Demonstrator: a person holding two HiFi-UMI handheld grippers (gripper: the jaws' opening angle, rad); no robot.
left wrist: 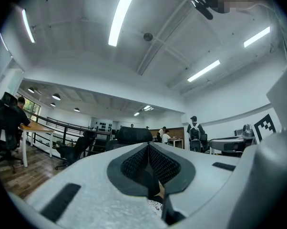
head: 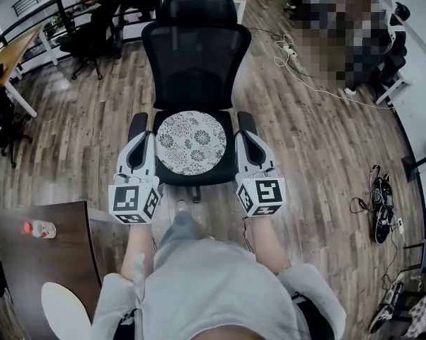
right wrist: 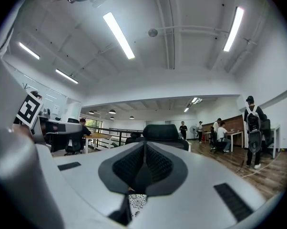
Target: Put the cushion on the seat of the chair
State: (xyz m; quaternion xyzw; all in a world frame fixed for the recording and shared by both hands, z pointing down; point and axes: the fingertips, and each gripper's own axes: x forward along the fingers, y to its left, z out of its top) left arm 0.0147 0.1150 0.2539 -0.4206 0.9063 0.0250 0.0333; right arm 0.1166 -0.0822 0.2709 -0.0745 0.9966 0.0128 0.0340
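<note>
Black mesh office chair (head: 195, 55), seat being covered by round white floral-patterned cushion (head: 192, 142), left gripper (left wrist: 148, 147) and right gripper (right wrist: 144, 147) being held alongside, jaws closed, empty.

One cushion (head: 192, 142), one chair (head: 195, 55) close by, two claws, left claw (head: 144, 142), right claw (head: 243, 139), one bottle (head: 39, 229)

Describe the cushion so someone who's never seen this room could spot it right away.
Find the black mesh office chair mid-room on the wood floor. On its seat lies the cushion: a flat round pad, white with dark floral medallions, the only patterned thing there.
</note>
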